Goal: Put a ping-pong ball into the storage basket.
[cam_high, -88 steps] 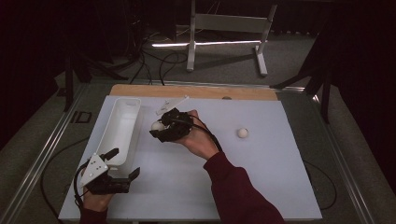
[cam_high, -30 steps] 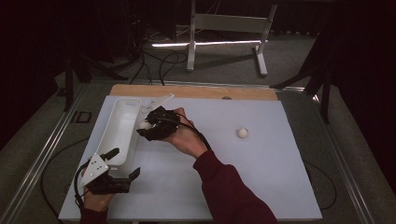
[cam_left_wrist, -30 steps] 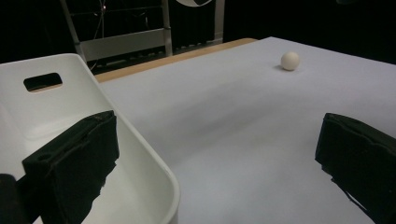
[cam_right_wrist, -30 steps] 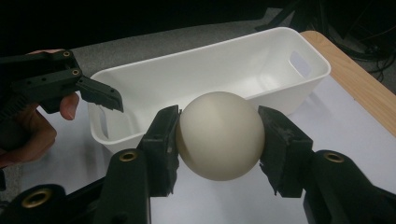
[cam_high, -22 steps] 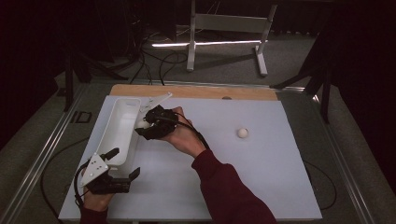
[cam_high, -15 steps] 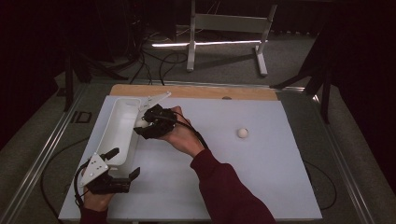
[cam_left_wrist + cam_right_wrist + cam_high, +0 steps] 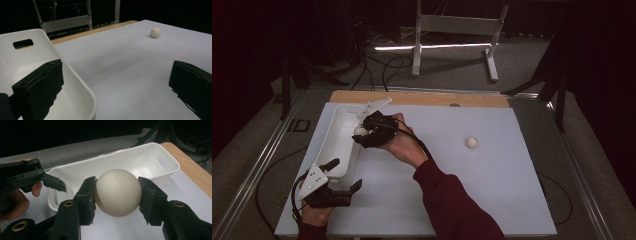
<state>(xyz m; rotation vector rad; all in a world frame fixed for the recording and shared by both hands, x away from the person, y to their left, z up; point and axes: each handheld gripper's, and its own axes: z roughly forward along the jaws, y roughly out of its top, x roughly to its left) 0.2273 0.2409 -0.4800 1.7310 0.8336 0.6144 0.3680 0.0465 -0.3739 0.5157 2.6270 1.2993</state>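
— Cream-white and matte, a smooth round ball is clamped between the black pads of the right claw, one pad pressed on each side of it.

— And where is that ball placed against the white bin?

— In the high view the right claw is seen at the bin's long right wall, about halfway along, with the ball held at the rim. In the right gripper view the bin lies directly beyond the ball, toward 12 o'clock, so the coming move is judged to be a short carry over the wall and a release into the hollow.

— How is the bin's long axis laid?

— It is run from about 6 to 12 o'clock on the bench, slightly tilted toward 1. The claw is brought in across that axis from the 3 o'clock side, which makes the crossing short.

— What of the left claw?

— It is held with its jaws spread at the bin's near end, one jaw inside the wall and one outside, as the left gripper view shows; whether either pad touches the plastic cannot be told. The right hand is clearly the nearer one to the drop point.

— Materials?

— The bin is glossy moulded plastic with rounded corners and a slot handle cut in its end wall. The bench is covered by a flat pale sheet. A second ball, equally smooth, is left lying well apart at 3 o'clock.
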